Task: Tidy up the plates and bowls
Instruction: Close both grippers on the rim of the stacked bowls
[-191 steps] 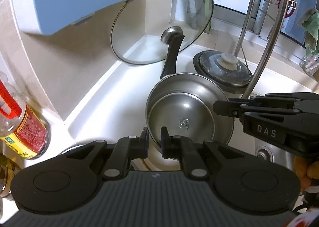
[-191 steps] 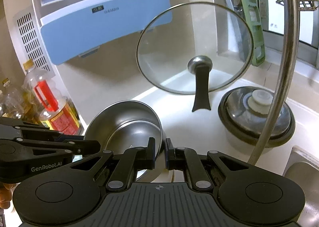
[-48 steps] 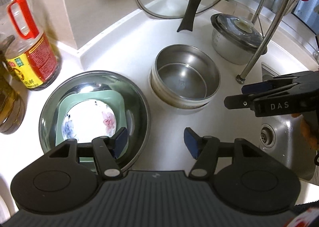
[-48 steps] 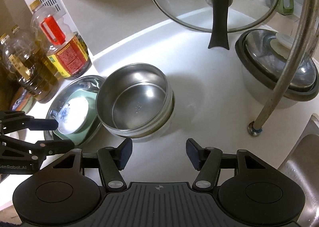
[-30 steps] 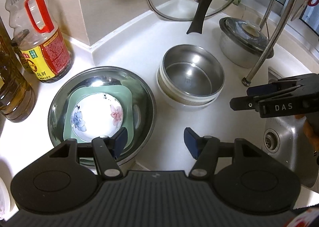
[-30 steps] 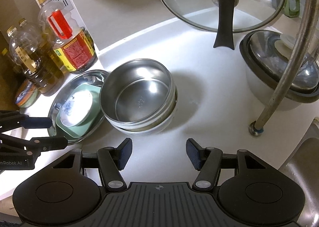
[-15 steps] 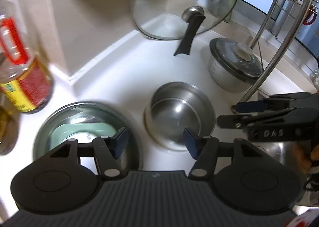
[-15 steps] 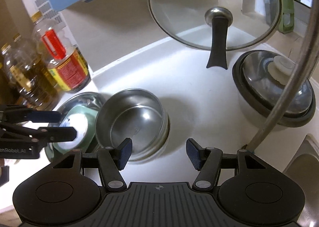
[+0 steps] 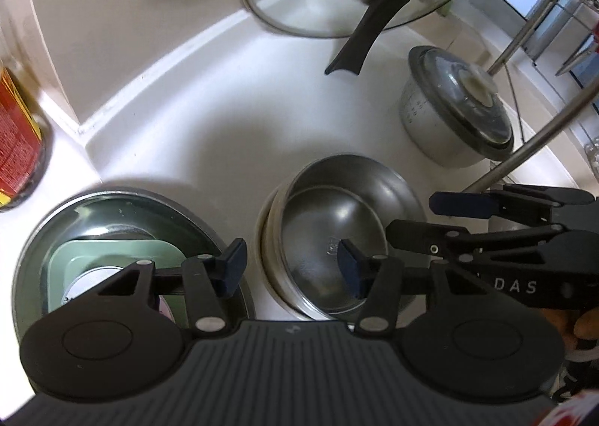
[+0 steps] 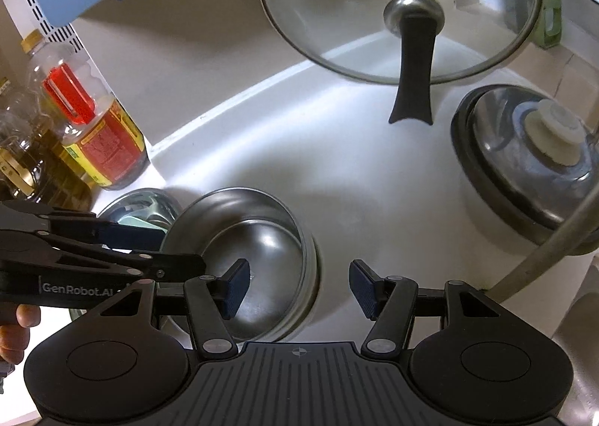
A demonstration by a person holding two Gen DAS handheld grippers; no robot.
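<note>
Both grippers — left gripper (image 9: 290, 263) and right gripper (image 10: 299, 289) — hang with jaws wide and empty over the nested steel bowls (image 9: 337, 235) mid-tabletop. Just beside them sits the wide steel basin (image 9: 123, 205) holding a green dish (image 9: 112, 250). To lift cleanly, I would straddle opposite rims squarely, clear of the lidded pot (image 10: 531, 160) near the far edge.

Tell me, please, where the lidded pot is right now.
The lidded pot stands on the white counter at the right of both views, just right of the propped glass lid and beyond the steel bowl.
</note>
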